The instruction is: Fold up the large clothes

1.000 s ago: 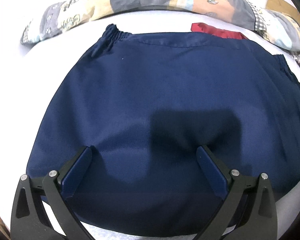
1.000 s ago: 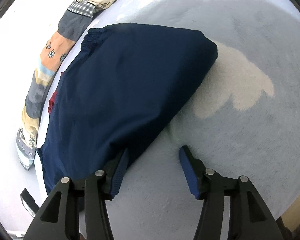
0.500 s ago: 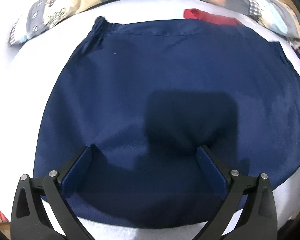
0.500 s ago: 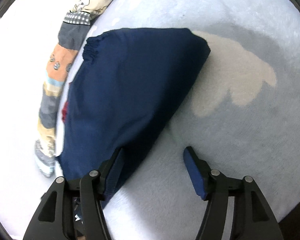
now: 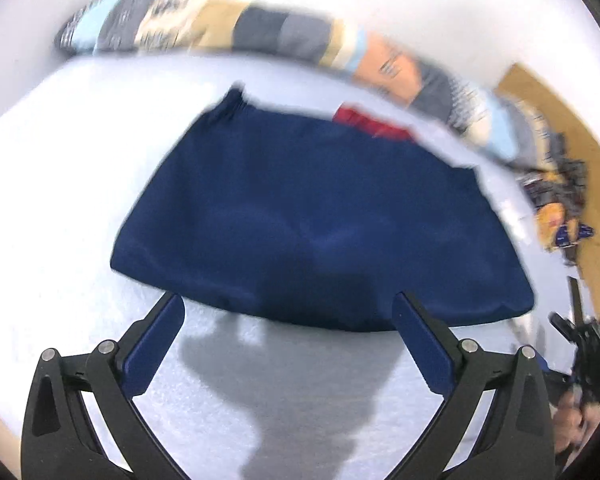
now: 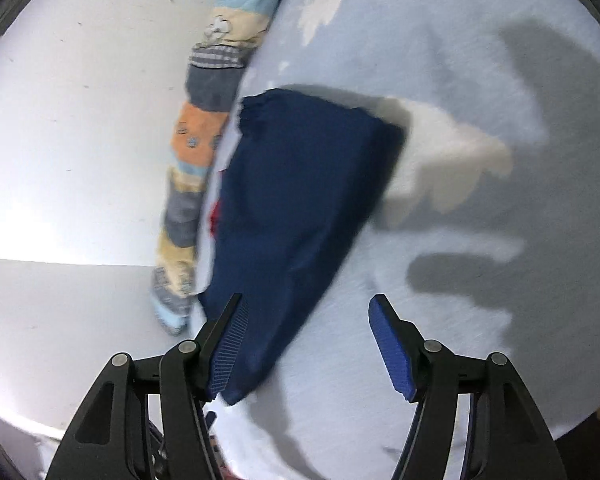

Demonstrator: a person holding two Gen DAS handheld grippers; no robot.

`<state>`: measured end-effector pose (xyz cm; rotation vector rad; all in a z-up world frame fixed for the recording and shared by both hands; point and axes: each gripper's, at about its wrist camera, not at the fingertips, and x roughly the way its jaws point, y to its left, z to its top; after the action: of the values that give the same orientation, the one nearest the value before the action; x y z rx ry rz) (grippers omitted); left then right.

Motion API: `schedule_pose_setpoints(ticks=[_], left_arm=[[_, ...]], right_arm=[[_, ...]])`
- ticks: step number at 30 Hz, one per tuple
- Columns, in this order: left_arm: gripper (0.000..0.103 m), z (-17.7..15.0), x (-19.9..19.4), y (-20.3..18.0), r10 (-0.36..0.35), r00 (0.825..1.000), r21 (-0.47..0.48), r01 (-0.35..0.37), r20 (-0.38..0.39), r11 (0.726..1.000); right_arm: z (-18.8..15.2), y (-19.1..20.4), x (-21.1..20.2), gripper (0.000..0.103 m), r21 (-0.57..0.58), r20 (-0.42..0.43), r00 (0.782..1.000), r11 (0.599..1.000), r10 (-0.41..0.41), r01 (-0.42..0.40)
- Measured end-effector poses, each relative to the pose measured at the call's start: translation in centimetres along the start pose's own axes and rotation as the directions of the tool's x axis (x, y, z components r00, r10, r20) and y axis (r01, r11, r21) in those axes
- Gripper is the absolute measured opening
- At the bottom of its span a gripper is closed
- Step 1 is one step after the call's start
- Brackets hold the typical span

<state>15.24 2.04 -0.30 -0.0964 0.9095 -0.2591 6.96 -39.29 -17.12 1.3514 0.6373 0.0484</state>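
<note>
we see the navy garment (image 5: 320, 220) lying folded into a compact, roughly rectangular bundle on the pale fleece blanket (image 5: 300, 392), its gathered elastic edge turned toward the patchwork quilt (image 5: 260, 32) along the far side. a red cloth (image 5: 370, 122) peeks out from behind it. the left gripper (image 5: 288, 344) hangs above bare blanket on the near side of the bundle, jaws spread wide with nothing between them. the right gripper (image 6: 304, 344) sits at the bundle's near corner; its jaws stand apart, and though the corner of the fabric lies between them in the right wrist view, neither pad presses on it.

we judge the folding of this piece as good as finished: the edges look stacked and the shape is tidy, with neither tool holding cloth. what may remain is a little smoothing or setting the bundle aside. whether the red cloth is next we cannot tell.
</note>
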Motion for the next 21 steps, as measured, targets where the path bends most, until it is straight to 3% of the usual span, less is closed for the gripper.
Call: schedule_pose_setpoints(ticks=[3,4,5,8,11,13,15,18,21], left_arm=[[0.103,-1.5,-0.4,0.4,-0.021,0.997,0.035,0.018,0.074,0.999],[0.103,-1.2,0.5,0.5,-0.021,1.000,0.018,0.021,0.019,1.000],[0.103,-1.0,0.7,0.4,-0.051,0.999,0.012,0.051,0.012,0.999],[0.103,0.5,1.2,0.1,-0.064,0.996,0.024,0.062,0.057,0.998],[0.103,1.5,3.0,-0.7,-0.092,0.995,0.002,0.092,0.042,0.996],[0.103,1.7,4.3,-1.5,-0.090,0.996,0.014,0.089,0.017,0.996],[0.103,2.1,5.4,-2.3,-0.089,0.996,0.011,0.089,-0.004,0.996],[0.103,3.0,7.3,-3.6,-0.090,0.996,0.011,0.090,-0.022,0.996],[0.103,3.6,8.3,-4.6,-0.060,0.998,0.033,0.061,-0.035,0.998]], right_arm=[[-0.2,0.8,-0.5,0.066,-0.021,0.019,0.999,0.999,0.028,-0.027],[-0.2,0.9,-0.7,0.066,-0.022,0.031,0.999,0.999,0.030,-0.029],[-0.2,1.0,-1.0,0.066,-0.016,0.046,0.998,0.999,0.031,-0.030],[0.2,1.4,-1.5,0.066,0.003,0.059,0.998,1.000,0.007,-0.007],[0.9,2.0,-1.0,0.065,-0.047,0.056,0.998,0.999,-0.001,0.003],[1.7,1.4,0.0,0.061,-0.072,0.037,0.997,0.995,-0.063,0.066],[2.5,-0.1,0.5,0.060,0.016,0.017,0.997,0.997,-0.072,0.072],[4.0,-0.9,0.8,0.060,0.024,0.037,0.992,0.992,-0.122,0.121],[4.7,-1.1,2.1,0.060,0.034,0.014,0.996,0.995,-0.089,0.089]])
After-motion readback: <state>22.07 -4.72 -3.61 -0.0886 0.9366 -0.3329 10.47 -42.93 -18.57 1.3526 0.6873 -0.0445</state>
